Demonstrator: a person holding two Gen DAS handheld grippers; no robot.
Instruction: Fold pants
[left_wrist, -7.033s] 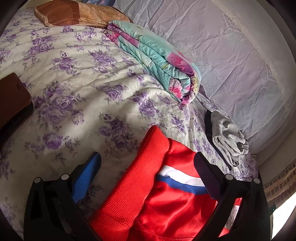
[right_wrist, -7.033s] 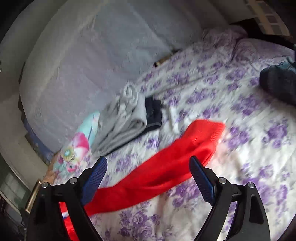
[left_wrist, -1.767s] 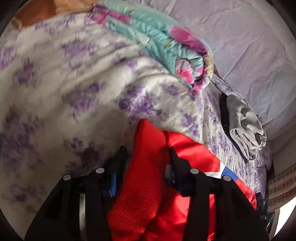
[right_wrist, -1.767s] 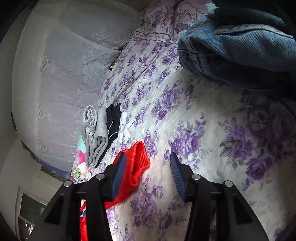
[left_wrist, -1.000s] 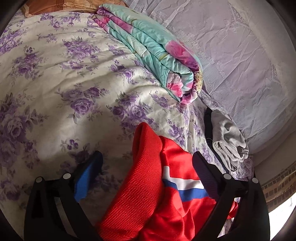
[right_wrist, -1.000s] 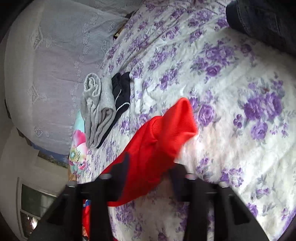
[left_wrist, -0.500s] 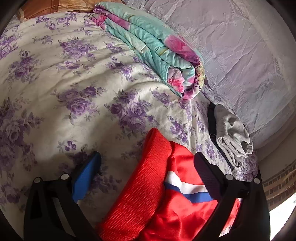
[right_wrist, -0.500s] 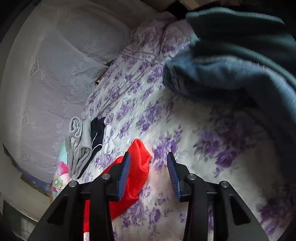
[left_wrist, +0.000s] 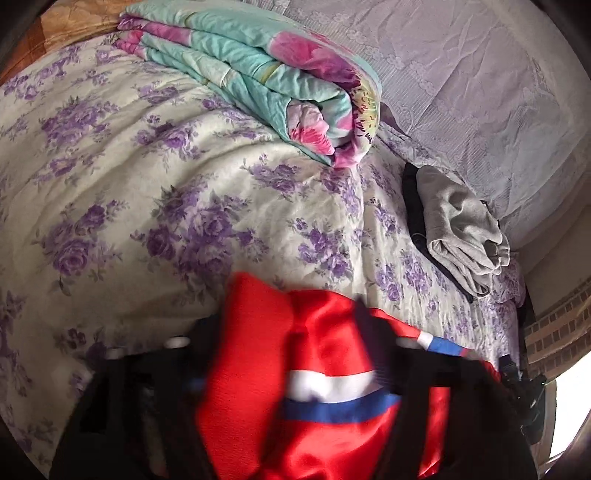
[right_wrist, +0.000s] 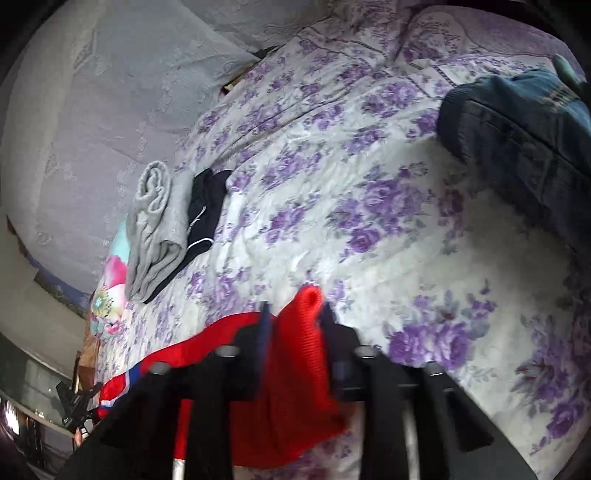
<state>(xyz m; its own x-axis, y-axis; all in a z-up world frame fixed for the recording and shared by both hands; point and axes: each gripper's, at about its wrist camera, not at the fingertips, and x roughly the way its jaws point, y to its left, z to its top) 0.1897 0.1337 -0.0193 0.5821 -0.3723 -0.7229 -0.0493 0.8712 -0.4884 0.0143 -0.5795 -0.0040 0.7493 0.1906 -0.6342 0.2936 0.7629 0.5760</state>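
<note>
Bed: your two grippers work over a bed (left_wrist: 155, 177) with a white cover full of purple flowers. A pale lace cloth (left_wrist: 461, 74) rises behind it.
Rolled blanket: at the far side in your left view lies a teal and pink blanket (left_wrist: 266, 81), rolled up, close to the lace cloth.
Grey clothes: a folded grey bundle (left_wrist: 461, 225) sits on top of a folded black piece (left_wrist: 412, 199), to the right of the blanket. Your right view shows the same pair, the grey (right_wrist: 155, 229) and the black (right_wrist: 205, 210).
Red pants: the pants (left_wrist: 325, 387) lie on the bed right in front of you. They are shiny red with a white and blue stripe, and the edge is thick ribbed knit.
Left gripper: your left gripper (left_wrist: 288, 325) has the red ribbed edge and the shiny cloth between its jaws. The jaws are closing in on the cloth and look blurry.
Right gripper: your right gripper (right_wrist: 295, 317) has a red ribbed cuff (right_wrist: 303, 332) of the pants poking up between its jaws. The jaws are closing and pinch the cuff from both sides.
Jeans: far right in your right view, a blue denim heap (right_wrist: 517, 129) rests on the bed, well apart from the red pants.
</note>
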